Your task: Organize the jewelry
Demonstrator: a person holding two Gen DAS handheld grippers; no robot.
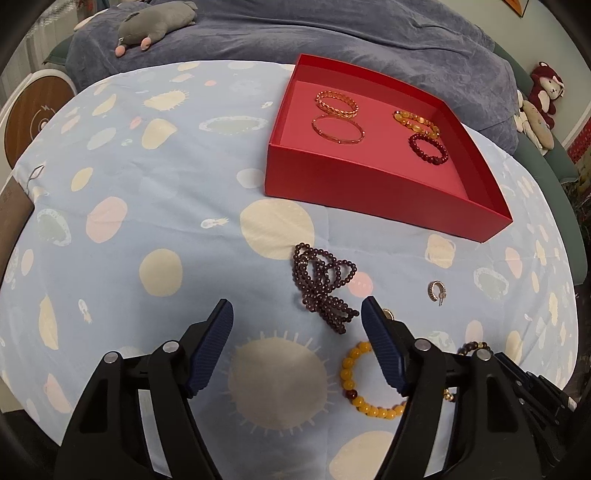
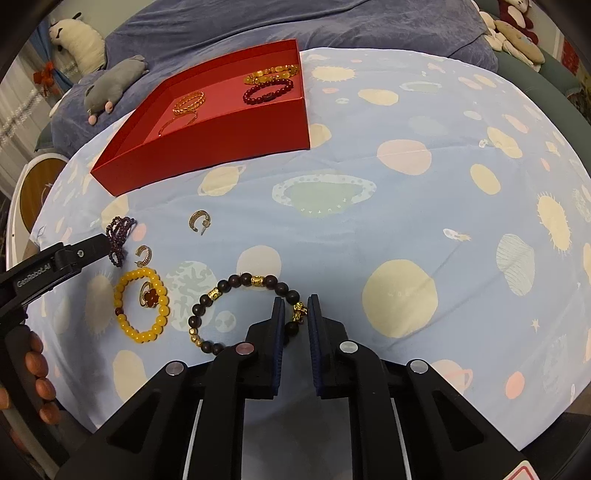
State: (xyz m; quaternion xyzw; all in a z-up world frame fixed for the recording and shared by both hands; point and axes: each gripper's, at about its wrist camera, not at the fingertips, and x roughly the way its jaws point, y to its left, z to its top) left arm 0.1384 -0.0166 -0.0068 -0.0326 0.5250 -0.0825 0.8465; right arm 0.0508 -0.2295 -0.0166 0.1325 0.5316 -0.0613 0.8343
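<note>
A red box [image 1: 354, 192] [image 2: 207, 147] on the table holds two gold bangles [image 1: 338, 103], an amber bracelet [image 1: 415, 120] and a dark red bead bracelet [image 1: 428, 148]. My left gripper [image 1: 297, 308] is open just short of a purple bead strand [image 1: 325, 286] [image 2: 118, 236]. A yellow bead bracelet [image 1: 360, 384] [image 2: 142, 304] lies by its right finger, with a red flower ring [image 2: 147, 295] inside it. My right gripper [image 2: 295, 301] is shut on the dark bead bracelet with gold charms [image 2: 221, 291], still lying on the cloth. Two hoop earrings [image 2: 199, 220] [image 2: 144, 254] lie nearby.
The table is covered by a light blue planet-print cloth [image 2: 406, 221]. Behind it is a blue-covered bed with a grey plush toy [image 1: 155, 24] [image 2: 114, 83]. More plush toys [image 1: 543, 99] sit at the right. A round wooden-faced object [image 1: 33, 118] stands at left.
</note>
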